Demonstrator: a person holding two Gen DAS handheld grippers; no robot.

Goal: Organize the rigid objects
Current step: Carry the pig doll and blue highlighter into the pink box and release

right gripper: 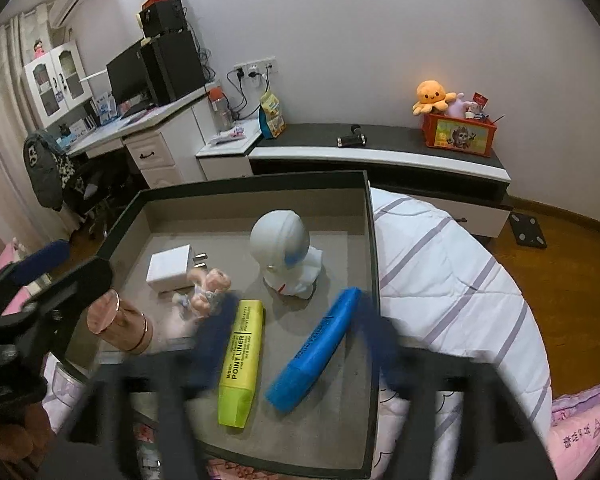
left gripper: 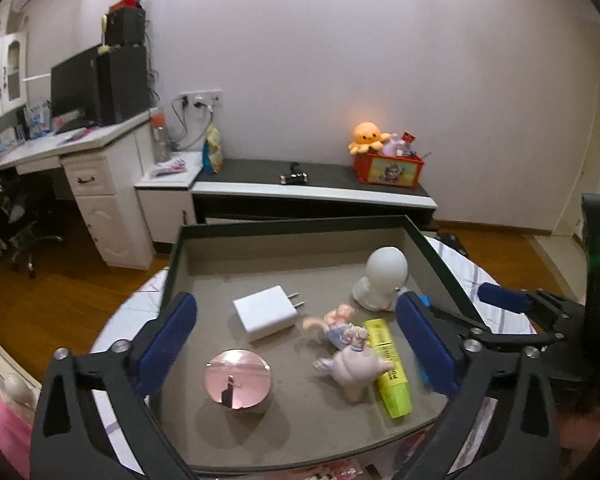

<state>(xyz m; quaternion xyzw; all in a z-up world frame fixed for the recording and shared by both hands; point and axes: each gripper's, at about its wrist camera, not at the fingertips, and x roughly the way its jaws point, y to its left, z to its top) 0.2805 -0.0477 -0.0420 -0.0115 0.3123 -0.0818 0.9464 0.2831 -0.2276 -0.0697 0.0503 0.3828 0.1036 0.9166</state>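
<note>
A dark-rimmed tray (left gripper: 292, 226) (right gripper: 256, 186) on the bed holds a white charger (left gripper: 265, 313) (right gripper: 169, 268), a pink round mirror case (left gripper: 238, 379) (right gripper: 118, 322), a small pink figurine (left gripper: 346, 354) (right gripper: 208, 294), a yellow highlighter (left gripper: 389, 366) (right gripper: 241, 360), a blue highlighter (right gripper: 314, 346) and a white astronaut figure (left gripper: 382, 276) (right gripper: 286, 250). My left gripper (left gripper: 296, 344) is open and empty over the tray, its fingers either side of the charger and figurine. My right gripper (right gripper: 296, 344) is open, blurred, above the two highlighters.
The tray rests on a white striped quilt (right gripper: 452, 280). Behind stand a low black-topped bench (left gripper: 312, 184) with a red toy box (left gripper: 388, 168) and a white desk (left gripper: 84, 148) with a monitor. Wooden floor lies around.
</note>
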